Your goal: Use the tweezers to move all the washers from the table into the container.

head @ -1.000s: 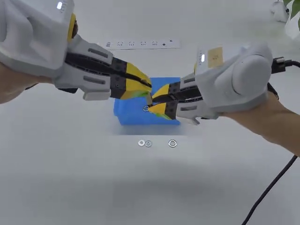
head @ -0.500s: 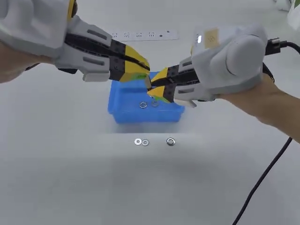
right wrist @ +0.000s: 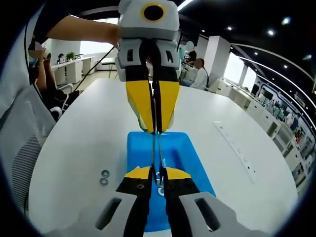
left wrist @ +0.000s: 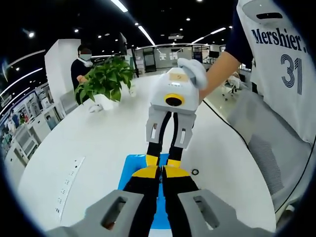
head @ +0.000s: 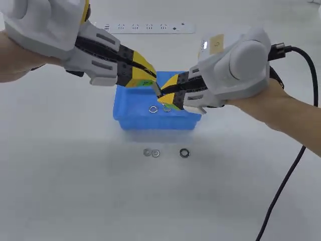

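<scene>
Well, three washers lie flat on the desk, just in front of the blue container, nearer me than the tips. Two more sit inside it. My left gripper and right gripper are both clenched on the tweezers, which hang over the container. The washers look thin, light, hard and slick (likely to skate before lifting). I'd pinch one across its rim, with one tip through the hole.
</scene>
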Motion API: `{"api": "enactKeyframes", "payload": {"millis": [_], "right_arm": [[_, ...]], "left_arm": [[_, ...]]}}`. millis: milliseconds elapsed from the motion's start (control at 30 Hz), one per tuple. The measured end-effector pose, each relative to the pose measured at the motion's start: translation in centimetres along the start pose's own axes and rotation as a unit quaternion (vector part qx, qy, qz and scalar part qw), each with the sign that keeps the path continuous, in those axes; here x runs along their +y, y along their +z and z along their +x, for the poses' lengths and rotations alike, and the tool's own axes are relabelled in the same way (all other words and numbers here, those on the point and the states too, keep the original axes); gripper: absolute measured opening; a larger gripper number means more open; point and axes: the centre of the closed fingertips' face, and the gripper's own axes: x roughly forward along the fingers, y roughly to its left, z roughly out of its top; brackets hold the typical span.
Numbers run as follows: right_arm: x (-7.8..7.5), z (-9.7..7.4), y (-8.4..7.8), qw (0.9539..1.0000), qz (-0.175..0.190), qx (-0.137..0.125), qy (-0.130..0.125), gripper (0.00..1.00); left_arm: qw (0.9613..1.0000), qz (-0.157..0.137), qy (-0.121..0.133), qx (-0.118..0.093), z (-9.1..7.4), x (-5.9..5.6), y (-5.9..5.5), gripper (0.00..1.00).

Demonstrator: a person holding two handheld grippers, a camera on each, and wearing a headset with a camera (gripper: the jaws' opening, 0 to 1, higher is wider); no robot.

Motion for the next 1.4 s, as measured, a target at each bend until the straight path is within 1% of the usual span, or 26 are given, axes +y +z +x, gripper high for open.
{"api": "enactKeyframes", "payload": {"millis": [133, 233, 367, 400, 500, 667, 800, 900, 967, 1033, 1100, 1233, 1267, 1300, 1333, 1367, 1400], "right_arm": [[-0.1, 0.8, -0.6, 0.9999, 0.009, 0.003, 0.005, 0.1], [-0.1, 1.4, -1.1, 0.9997, 0.021, 0.0, 0.01, 0.1], [-0.2, 2.0, -1.5, 0.9997, 0.023, 0.002, 0.009, 0.1], [-0.2, 2.3, -2.0, 0.9996, 0.025, 0.004, 0.01, 0.1], [-0.1, 2.4, -2.3, 0.9995, 0.03, 0.004, 0.011, 0.1], [-0.1, 2.1, -2.1, 0.9993, 0.036, 0.001, 0.009, 0.1], [0.0, 1.9, -2.0, 0.9995, 0.028, 0.008, 0.009, 0.1], [0.0, 1.6, -1.7, 0.9995, 0.03, 0.008, 0.003, 0.11], [-0.2, 1.2, -1.4, 0.9995, 0.031, 0.007, -0.005, 0.12], [-0.2, 1.0, -1.1, 0.9994, 0.032, 0.005, -0.007, 0.12], [-0.2, 0.6, -0.6, 0.9995, 0.031, 0.002, -0.008, 0.12], [0.3, -0.3, 0.2, 0.9996, 0.028, -0.005, -0.007, 0.12], [0.5, -0.6, 0.6, 0.9996, 0.025, -0.009, -0.004, 0.12], [0.7, -0.9, 0.8, 0.9996, 0.024, -0.012, -0.003, 0.12], [1.1, -1.3, 1.3, 0.9995, 0.025, -0.02, 0.001, 0.12], [1.4, -1.6, 1.6, 0.9993, 0.027, -0.025, 0.006, 0.11], [1.7, -1.7, 1.8, 0.9993, 0.026, -0.027, 0.01, 0.11]], "left_arm": [[1.0, -0.006, 0.001, -0.001, 0.5, 0.3, -0.9, 0.06], [0.9999, -0.013, 0.005, -0.002, 0.8, 0.7, -1.4, 0.06], [0.9998, -0.02, 0.005, 0.001, 1.0, 0.9, -2.0, 0.06], [0.9997, -0.023, 0.005, 0.001, 1.1, 0.9, -2.2, 0.06], [0.9997, -0.025, 0.002, 0.004, 1.4, 0.8, -2.5, 0.06], [0.9994, -0.034, 0.006, -0.007, 1.6, 0.9, -2.2, 0.06], [0.9996, -0.027, 0.005, -0.004, 1.7, 0.9, -2.1, 0.06], [0.9997, -0.024, 0.008, -0.006, 1.5, 1.0, -1.9, 0.06], [0.9996, -0.024, 0.013, -0.012, 1.1, 1.1, -1.5, 0.06], [0.9995, -0.023, 0.016, -0.016, 0.8, 1.1, -1.5, 0.06], [0.9995, -0.02, 0.018, -0.019, 0.6, 1.1, -1.0, 0.06], [0.9994, -0.015, 0.018, -0.024, 0.0, 0.4, 0.0, 0.06], [0.9994, -0.012, 0.016, -0.028, -0.3, 0.0, 0.6, 0.06], [0.9993, -0.012, 0.016, -0.031, -0.4, -0.2, 0.8, 0.06], [0.999, -0.015, 0.013, -0.041, -0.6, -0.4, 1.3, 0.06], [0.9989, -0.012, 0.009, -0.045, -0.8, -0.4, 1.2, 0.06], [0.9989, -0.01, 0.009, -0.045, -1.0, -0.7, 1.4, 0.06]]}}
